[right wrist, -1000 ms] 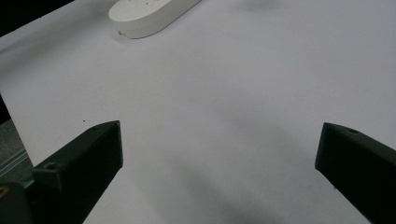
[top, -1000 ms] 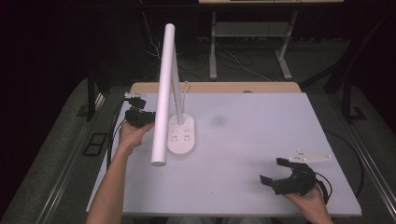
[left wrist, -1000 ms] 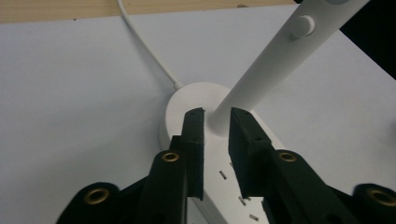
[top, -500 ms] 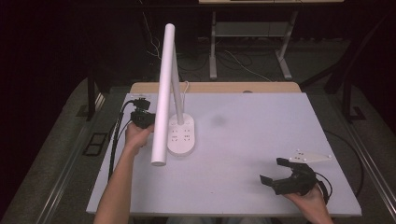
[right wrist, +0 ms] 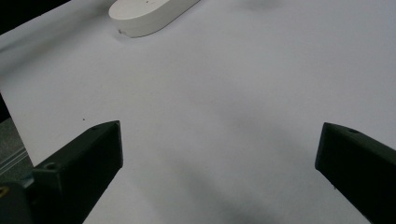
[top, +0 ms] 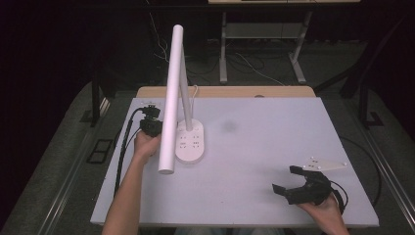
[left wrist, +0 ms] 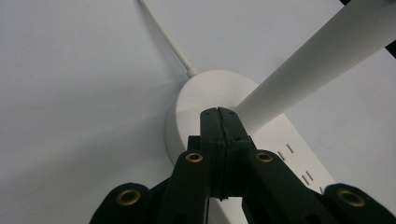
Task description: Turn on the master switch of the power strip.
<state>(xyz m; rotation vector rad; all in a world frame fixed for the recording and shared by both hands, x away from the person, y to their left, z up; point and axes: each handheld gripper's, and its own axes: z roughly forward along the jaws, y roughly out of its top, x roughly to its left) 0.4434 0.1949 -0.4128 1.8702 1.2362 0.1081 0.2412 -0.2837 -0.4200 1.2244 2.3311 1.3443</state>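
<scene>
Leftmost, the left gripper (top: 150,123) sits at the lamp's left side, its jaws clenched flat together with nothing between them; in the left gripper view (left wrist: 218,140) their joined tips point at the spot where the stem (left wrist: 322,60) rises from the base (left wrist: 196,102), and whether they touch it I cannot tell. Those jaws have just been closing, and since the earlier frames the hand (top: 146,145) has sunk a little toward the tabletop (top: 274,147) and drawn in closer to the lamp. The lamp (top: 188,142) stands on the left half of the tabletop, its white oval base carrying rows of small slots, its long white tube head (top: 170,98) slanting forward over the left hand and hiding part of the gripper from the high view. A white cord (left wrist: 163,39) leaves the back of the base. Farther right lies bare tabletop with a faint dark smudge (top: 228,126). At the near right corner the right gripper (top: 293,183) rests low, unmoved, its jaws released and spread wide over bare surface, gripping nothing; the right gripper view shows the base (right wrist: 149,11) well apart, far ahead. A cable (top: 362,166) loops off the right edge.
</scene>
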